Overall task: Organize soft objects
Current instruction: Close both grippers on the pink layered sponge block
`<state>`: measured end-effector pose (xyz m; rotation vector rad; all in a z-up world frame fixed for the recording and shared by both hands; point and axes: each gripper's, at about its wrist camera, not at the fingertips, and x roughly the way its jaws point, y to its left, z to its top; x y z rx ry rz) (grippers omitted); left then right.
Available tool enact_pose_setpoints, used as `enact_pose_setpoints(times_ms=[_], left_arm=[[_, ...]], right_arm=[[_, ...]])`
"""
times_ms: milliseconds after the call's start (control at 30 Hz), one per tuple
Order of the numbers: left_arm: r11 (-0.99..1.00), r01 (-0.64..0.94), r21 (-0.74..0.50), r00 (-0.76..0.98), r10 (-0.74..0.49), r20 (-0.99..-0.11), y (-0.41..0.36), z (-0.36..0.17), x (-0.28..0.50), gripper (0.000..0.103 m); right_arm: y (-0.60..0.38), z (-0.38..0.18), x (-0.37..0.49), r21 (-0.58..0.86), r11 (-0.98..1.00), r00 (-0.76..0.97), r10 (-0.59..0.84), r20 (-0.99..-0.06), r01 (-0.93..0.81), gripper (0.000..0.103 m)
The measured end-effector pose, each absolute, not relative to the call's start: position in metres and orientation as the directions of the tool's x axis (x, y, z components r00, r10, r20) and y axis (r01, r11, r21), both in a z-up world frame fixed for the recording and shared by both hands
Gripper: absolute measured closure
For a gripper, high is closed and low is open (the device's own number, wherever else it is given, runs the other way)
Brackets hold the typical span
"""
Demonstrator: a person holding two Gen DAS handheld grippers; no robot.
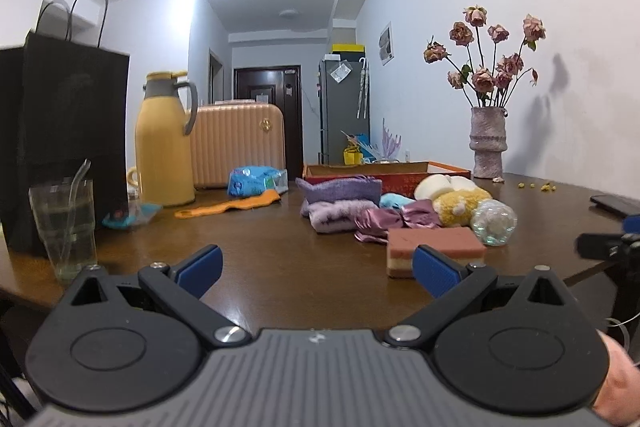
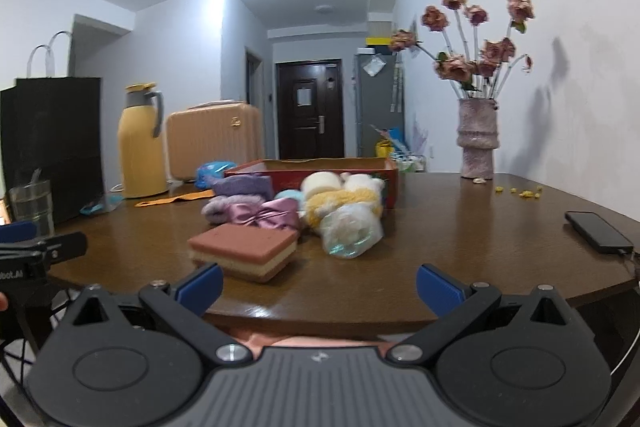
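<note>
A heap of soft things lies mid-table in front of a red open box (image 1: 404, 174) (image 2: 312, 169): a pink-topped sponge (image 1: 432, 247) (image 2: 244, 251), a satin pink bow (image 1: 384, 221) (image 2: 272, 213), folded purple cloths (image 1: 340, 193) (image 2: 240, 187), a yellow and white plush (image 1: 456, 201) (image 2: 344, 197) and a clear bag of stuffing (image 1: 494, 221) (image 2: 352, 227). My left gripper (image 1: 318, 269) is open and empty, low over the near table, left of the sponge. My right gripper (image 2: 320, 285) is open and empty at the table's front edge, just before the sponge.
A yellow thermos (image 1: 164, 143), a peach case (image 1: 236, 145), a black paper bag (image 1: 60, 131) and a glass (image 1: 64, 223) stand at the left. An orange cloth (image 1: 228, 205) lies nearby. A flower vase (image 1: 488, 143) stands back right; a phone (image 2: 598, 237) lies right.
</note>
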<state>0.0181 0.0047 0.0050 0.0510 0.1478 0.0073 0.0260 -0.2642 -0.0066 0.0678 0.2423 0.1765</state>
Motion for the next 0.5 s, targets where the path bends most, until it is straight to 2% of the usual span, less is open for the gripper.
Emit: enact_pose_setpoints(times_ms=[167,300,333,367,433,500], left_arm=[[0.999,0.053,0.01,0.976,-0.049,-0.211,0.014,0.018,0.065,0.0],[0.986,0.139,-0.094,0.922,-0.163,-0.351,0.018,0.022,0.118,0.0],[0.981,0.143,-0.129,0.902,-0.183,-0.392,0.019,0.023,0.131,0.005],[0.974,0.149,-0.169,0.878,-0.209,-0.431,0.019,0.023,0.144,0.01],[0.956,0.184,-0.23,0.832,-0.276,-0.482,0.017,0.023,0.168,0.013],[0.949,0.199,-0.245,0.807,-0.3,-0.508,0.012,0.023,0.186,0.023]], right_arm=[[-0.282,0.013,0.057,0.073,0.974,0.943,0.224,-0.244,-0.213,0.0],[-0.301,0.026,0.101,0.26,0.912,0.9,0.376,-0.22,-0.318,0.0],[-0.3,0.025,0.115,0.29,0.9,0.892,0.395,-0.219,-0.327,0.0],[-0.294,0.025,0.132,0.295,0.894,0.866,0.417,-0.275,-0.337,0.0],[-0.278,0.025,0.161,0.288,0.887,0.8,0.454,-0.392,-0.362,0.0],[-0.265,0.021,0.177,0.297,0.872,0.778,0.483,-0.401,-0.388,0.004]])
